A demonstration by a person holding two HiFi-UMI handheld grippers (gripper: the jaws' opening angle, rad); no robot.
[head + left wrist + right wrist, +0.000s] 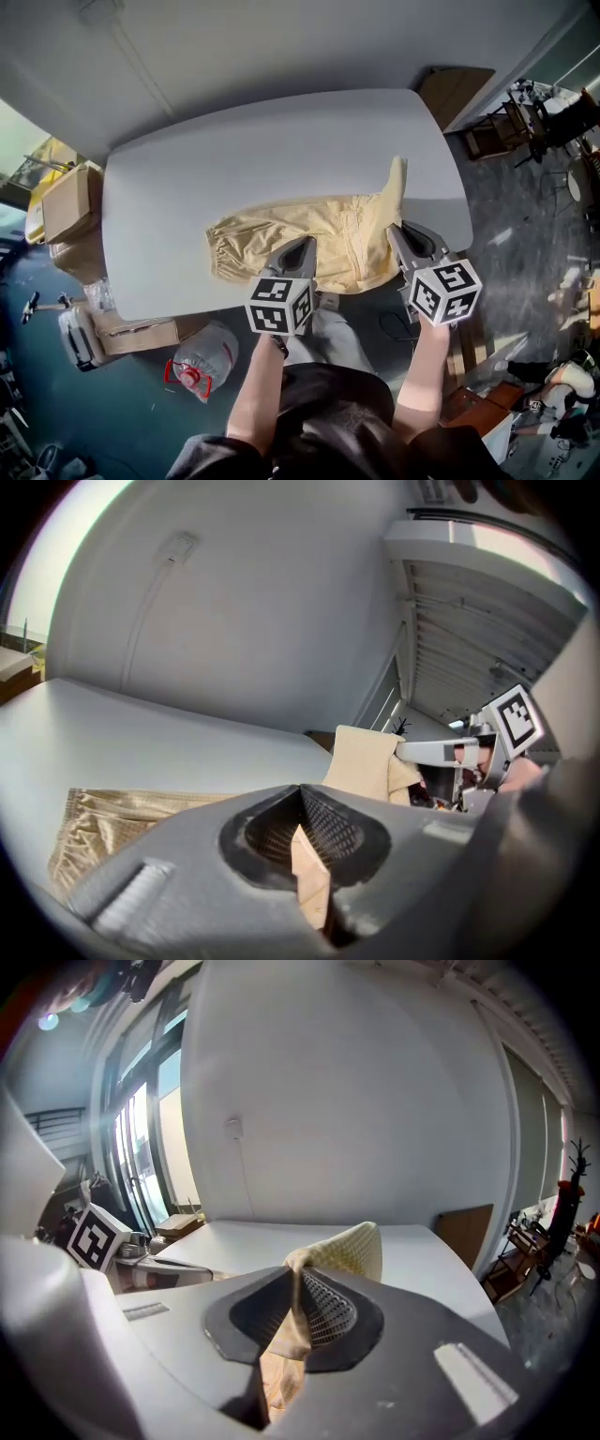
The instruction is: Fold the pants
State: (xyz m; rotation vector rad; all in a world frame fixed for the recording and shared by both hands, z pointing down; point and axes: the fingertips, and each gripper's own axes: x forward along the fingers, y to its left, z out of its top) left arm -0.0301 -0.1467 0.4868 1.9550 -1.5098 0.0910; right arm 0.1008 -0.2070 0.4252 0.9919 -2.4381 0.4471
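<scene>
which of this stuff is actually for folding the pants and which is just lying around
For the job: pants, gripped by left tool and right tool; table.
Just lying about: cardboard boxes, plastic bottle, wooden board.

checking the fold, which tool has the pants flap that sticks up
The right tool: a flap of the pants stands up by it; by the left tool they lie flat.
</scene>
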